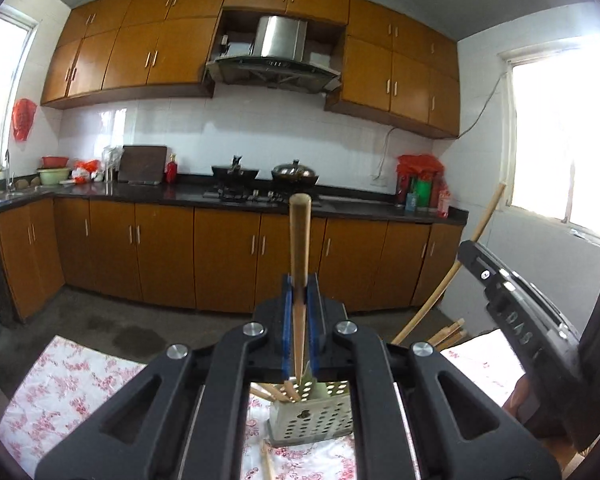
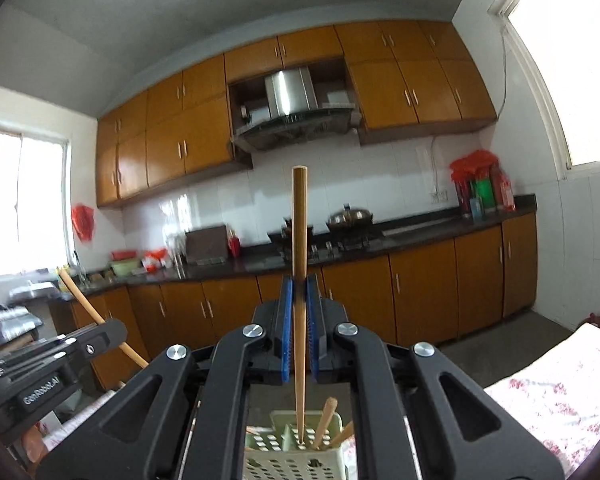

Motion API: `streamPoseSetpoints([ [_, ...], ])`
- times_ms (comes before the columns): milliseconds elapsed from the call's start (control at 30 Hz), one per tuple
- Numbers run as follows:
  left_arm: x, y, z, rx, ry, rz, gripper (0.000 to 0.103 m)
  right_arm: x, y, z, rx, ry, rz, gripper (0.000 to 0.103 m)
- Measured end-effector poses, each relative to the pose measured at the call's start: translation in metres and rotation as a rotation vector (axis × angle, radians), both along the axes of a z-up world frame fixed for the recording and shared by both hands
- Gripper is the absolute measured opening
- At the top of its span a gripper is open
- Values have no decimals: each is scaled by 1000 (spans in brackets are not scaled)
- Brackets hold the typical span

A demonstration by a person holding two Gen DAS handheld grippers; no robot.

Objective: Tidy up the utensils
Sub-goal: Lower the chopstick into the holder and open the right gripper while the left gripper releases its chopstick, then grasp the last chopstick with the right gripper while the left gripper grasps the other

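My left gripper (image 1: 300, 286) is shut on a wooden chopstick (image 1: 300, 248) held upright, its lower tip above the pale green perforated utensil holder (image 1: 314, 420), which stands on the floral tablecloth (image 1: 72, 380). My right gripper (image 2: 299, 292) is shut on another wooden chopstick (image 2: 299, 248), also upright, with its thin tip reaching down into a compartment of the holder (image 2: 296, 452). Two more chopsticks (image 2: 326, 420) lean in the holder. The right gripper's body shows in the left wrist view (image 1: 520, 312) at the right; the left gripper's body shows in the right wrist view (image 2: 52, 364) at the left.
A loose chopstick (image 1: 266, 460) lies on the tablecloth beside the holder. A long wooden stick (image 1: 452, 268) leans at the right wall. Across the floor stand brown kitchen cabinets (image 1: 220, 256), with a stove and pots (image 1: 296, 172) on the dark counter.
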State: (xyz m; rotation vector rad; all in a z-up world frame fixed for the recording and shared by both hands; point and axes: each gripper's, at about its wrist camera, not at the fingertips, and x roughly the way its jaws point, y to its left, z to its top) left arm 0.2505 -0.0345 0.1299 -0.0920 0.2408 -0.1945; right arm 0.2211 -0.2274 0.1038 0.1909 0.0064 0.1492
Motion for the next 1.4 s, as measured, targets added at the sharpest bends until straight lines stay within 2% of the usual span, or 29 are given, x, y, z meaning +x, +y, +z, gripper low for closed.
streamPoseSetpoints([
  [200,19,2,-26,-14,45,-2,8,12,7,-20,-30,104,24,8],
  [267,20,5,-28,-29,60,-7,10,9,5,-19,-33,119,34,13],
  [333,17,10,-26,-42,57,-9,11,2,4,-16,-42,115,29,28],
  [367,14,13,-24,-44,54,-6,15,-4,0,-13,-43,108,28,29],
  [567,-18,31,-14,-65,32,-8,22,-34,-16,-6,-52,127,10,29],
  [633,-36,35,-16,-51,31,-9,25,-44,-23,-11,-35,158,13,29],
  [733,-64,40,-33,-22,50,-7,33,-53,-26,-41,-52,278,21,29],
  [833,-77,41,-71,41,144,5,34,-50,-21,-83,-88,441,43,29],
  [933,-75,41,-124,90,298,11,34,-45,-12,-144,-85,669,122,24],
  [1000,-71,42,-159,68,426,-6,33,-49,-3,-172,-77,756,172,22],
  [1067,-70,42,-186,39,519,-16,32,-52,5,-187,-85,800,192,22],
  [1133,-72,39,-204,26,568,-27,32,-51,10,-195,-102,826,195,22],
  [1200,-71,35,-212,34,589,-34,32,-48,14,-202,-121,853,184,22],
  [1300,-69,24,-217,56,602,-42,32,-45,15,-205,-140,853,162,9],
  [1400,-69,18,-225,86,620,-44,32,-42,3,-209,-121,853,104,8],
])
